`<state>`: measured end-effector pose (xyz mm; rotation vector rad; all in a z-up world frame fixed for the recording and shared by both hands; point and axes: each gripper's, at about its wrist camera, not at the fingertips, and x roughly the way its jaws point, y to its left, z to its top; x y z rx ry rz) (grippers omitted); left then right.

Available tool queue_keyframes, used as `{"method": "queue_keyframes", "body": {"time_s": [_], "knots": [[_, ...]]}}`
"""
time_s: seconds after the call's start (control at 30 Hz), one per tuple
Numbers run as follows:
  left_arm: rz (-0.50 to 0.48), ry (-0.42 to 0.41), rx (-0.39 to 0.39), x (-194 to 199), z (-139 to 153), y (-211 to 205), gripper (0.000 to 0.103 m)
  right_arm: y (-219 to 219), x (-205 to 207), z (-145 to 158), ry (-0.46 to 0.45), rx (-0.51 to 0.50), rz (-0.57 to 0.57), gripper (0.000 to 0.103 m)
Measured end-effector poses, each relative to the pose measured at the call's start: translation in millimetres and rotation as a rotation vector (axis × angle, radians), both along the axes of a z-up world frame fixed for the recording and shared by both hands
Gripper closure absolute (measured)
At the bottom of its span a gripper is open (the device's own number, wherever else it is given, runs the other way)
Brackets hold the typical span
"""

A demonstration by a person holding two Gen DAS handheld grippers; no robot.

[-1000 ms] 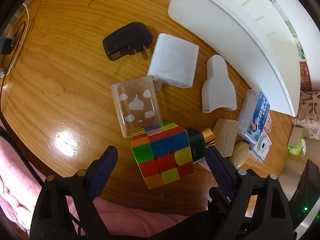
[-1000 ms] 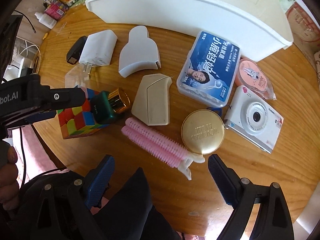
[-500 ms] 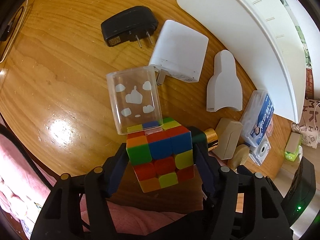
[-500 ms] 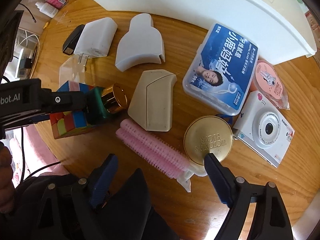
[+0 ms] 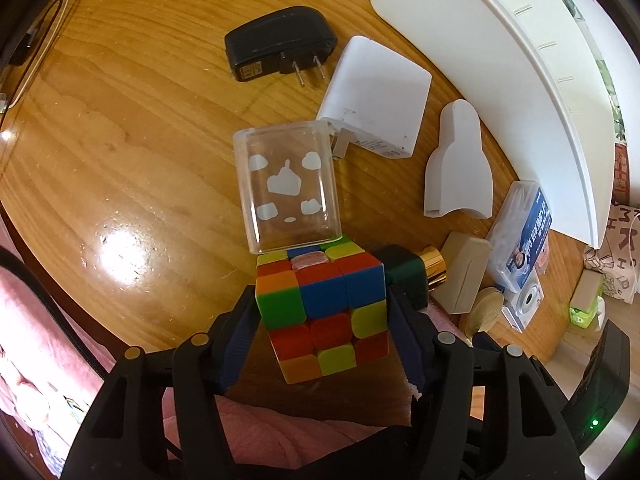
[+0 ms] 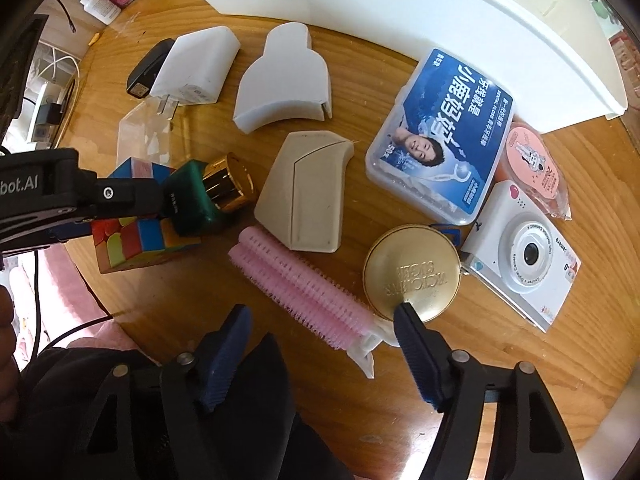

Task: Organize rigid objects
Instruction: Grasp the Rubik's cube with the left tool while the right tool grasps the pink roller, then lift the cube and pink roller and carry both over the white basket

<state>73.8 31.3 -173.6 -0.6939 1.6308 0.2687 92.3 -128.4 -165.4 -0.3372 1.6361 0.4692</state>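
Observation:
My left gripper (image 5: 320, 312) is shut on a multicoloured puzzle cube (image 5: 324, 308) at the near edge of the round wooden table (image 5: 120, 160); the cube (image 6: 132, 240) also shows in the right wrist view, with the left gripper body across it. A clear plastic box (image 5: 288, 188) lies just beyond the cube and a green bottle with a gold cap (image 5: 408, 276) touches its right side. My right gripper (image 6: 324, 320) is open above a pink hair roller (image 6: 304, 292), its right finger over the edge of a gold round compact (image 6: 412, 276).
A large white bin (image 6: 400, 12) stands along the far side. On the table lie a black charger (image 5: 276, 48), a white adapter (image 5: 376, 96), a white nozzle piece (image 6: 284, 80), a beige case (image 6: 308, 196), a blue floss box (image 6: 440, 132), a white camera (image 6: 524, 252) and a pink tape roll (image 6: 532, 160).
My left gripper went from open around the cube to shut on it. My right gripper moved forward over the pink roller and narrowed a little.

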Motion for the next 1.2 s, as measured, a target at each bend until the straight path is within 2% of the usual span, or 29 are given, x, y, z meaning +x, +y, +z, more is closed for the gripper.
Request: {"method": "queue_keyframes", "body": {"time_s": [0.13,0.23,0.3,0.47,0.7,1.2], "knots": [[-0.008,-0.016,0.002,-1,4,0,0.037,-4,-3,0,0.012,0.002,0.002,0.038],[-0.013,-0.036,0.001,-3,7,1,0.037,-3,-11,-6,0.059,0.028,0.002,0.051],[-0.012,-0.048,0.003,-8,10,-6,0.038,-2,-14,-11,0.073,0.028,0.002,0.063],[-0.012,-0.084,0.003,-24,18,-4,0.038,3,-28,-13,0.075,0.046,0.010,0.072],[-0.007,-0.125,0.013,-36,32,3,0.038,4,-46,-4,0.008,0.049,-0.008,0.075],[-0.049,-0.240,0.023,-59,64,-1,0.038,-10,-89,41,-0.131,0.111,-0.038,0.075]]}}
